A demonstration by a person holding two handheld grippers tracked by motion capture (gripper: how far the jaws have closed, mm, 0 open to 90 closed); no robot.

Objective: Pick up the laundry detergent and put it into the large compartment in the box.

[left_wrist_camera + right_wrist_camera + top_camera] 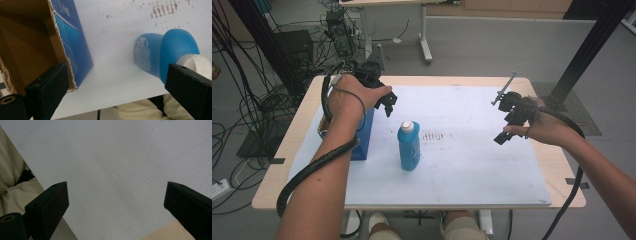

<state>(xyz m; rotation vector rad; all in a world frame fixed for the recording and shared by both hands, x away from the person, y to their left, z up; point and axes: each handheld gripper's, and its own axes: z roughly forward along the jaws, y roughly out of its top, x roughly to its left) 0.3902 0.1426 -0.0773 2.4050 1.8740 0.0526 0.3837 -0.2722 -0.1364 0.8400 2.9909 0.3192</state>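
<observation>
Both hands hold each tool raised, jaws spread: left tool (pixel 388 103), right tool (pixel 507 131).

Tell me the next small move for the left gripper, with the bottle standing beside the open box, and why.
Probably ease the left gripper down and right toward the blue bottle. Its jaws stand wide open with nothing between them, hanging between the open box and the bottle's white cap. The right gripper hangs open over bare white board.

R gripper (pixel 116 207) jaws wide apart (over white sheet (pixel 112 157)).
</observation>
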